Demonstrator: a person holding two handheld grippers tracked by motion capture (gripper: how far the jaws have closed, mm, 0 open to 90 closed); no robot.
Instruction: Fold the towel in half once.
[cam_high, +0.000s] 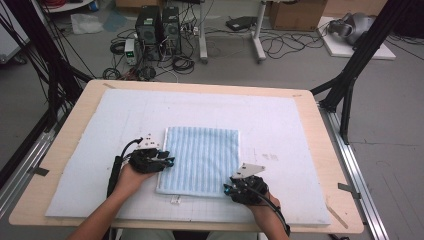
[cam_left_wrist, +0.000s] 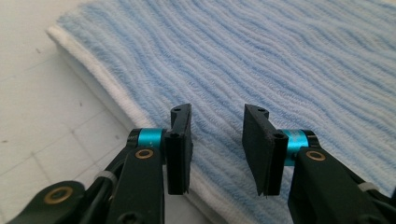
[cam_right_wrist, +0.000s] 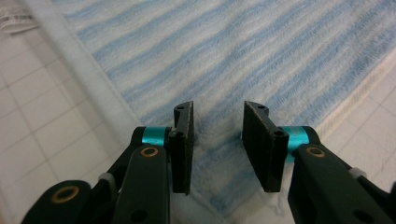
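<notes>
Folding a towel (cam_high: 202, 160): one fold done, the next not yet gripped.
The towel lies flat on the worktop (cam_high: 70, 125) before both sets of part-open, empty jaws: left gripper (cam_high: 167, 161) at its side edge, right gripper (cam_high: 228, 189) at its corner.

Even, soft overhead light, no glare, faint shadows under both grippers, high view slightly soft, gripper views sharp at the jaws, towel (cam_left_wrist: 289, 51) ahead of them mildly blurred
</notes>
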